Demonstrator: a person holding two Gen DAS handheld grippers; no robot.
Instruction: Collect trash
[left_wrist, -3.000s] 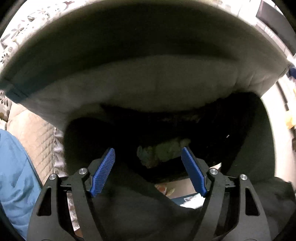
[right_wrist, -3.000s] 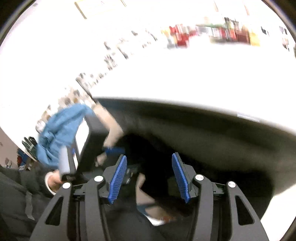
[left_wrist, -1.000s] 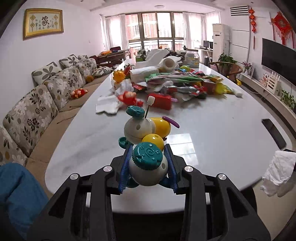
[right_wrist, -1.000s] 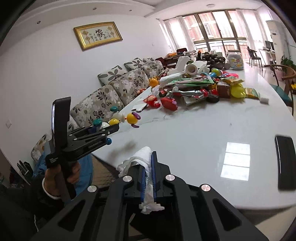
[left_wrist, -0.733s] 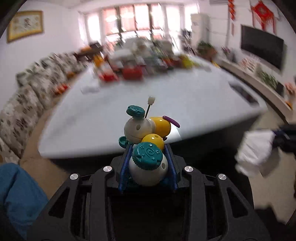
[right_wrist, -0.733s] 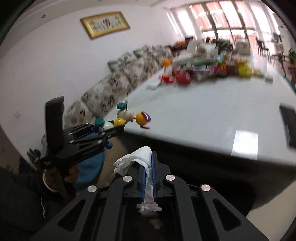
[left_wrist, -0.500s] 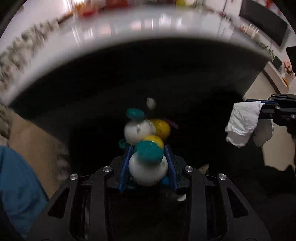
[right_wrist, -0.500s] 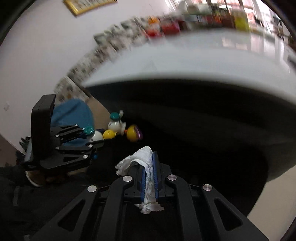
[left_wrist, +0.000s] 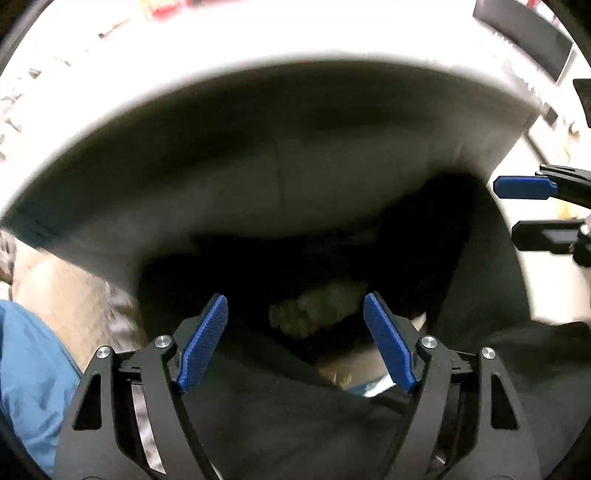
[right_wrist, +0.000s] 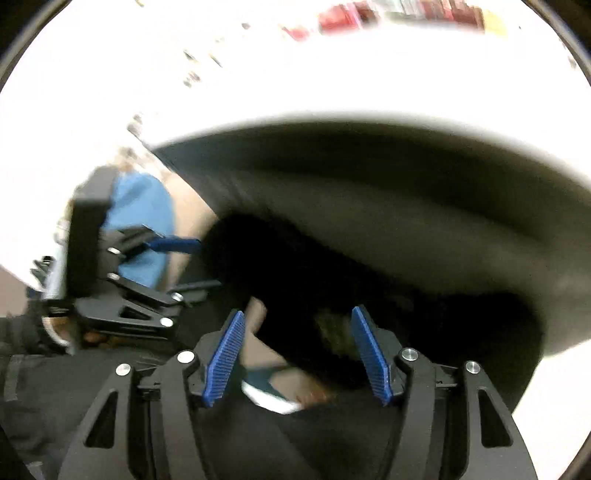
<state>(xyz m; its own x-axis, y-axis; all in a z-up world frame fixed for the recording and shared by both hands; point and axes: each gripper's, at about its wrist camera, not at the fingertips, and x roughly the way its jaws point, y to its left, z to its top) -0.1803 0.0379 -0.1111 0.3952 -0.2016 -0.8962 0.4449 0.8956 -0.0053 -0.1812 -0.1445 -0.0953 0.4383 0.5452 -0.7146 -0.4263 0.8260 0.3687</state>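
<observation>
Both grippers point down under the edge of the white table (left_wrist: 258, 55), over a dark trash bag (left_wrist: 480, 288) whose opening shows crumpled pale trash (left_wrist: 317, 310) inside. My left gripper (left_wrist: 295, 339) is open and empty above that trash. My right gripper (right_wrist: 297, 354) is open and empty over the same dark opening, with packaging scraps (right_wrist: 273, 395) below it. The right gripper also shows at the right edge of the left wrist view (left_wrist: 532, 210). The left gripper shows at the left of the right wrist view (right_wrist: 177, 262).
The table's thick edge (right_wrist: 406, 206) overhangs the bag. A blue sleeve (left_wrist: 33, 376) and a beige sofa seat (left_wrist: 70, 288) are at the left. Blurred clutter lies far off on the tabletop (right_wrist: 399, 14).
Both grippers dropped from table height to below the table edge and opened. The toy left the left gripper and the white tissue left the right gripper; neither is visible now.
</observation>
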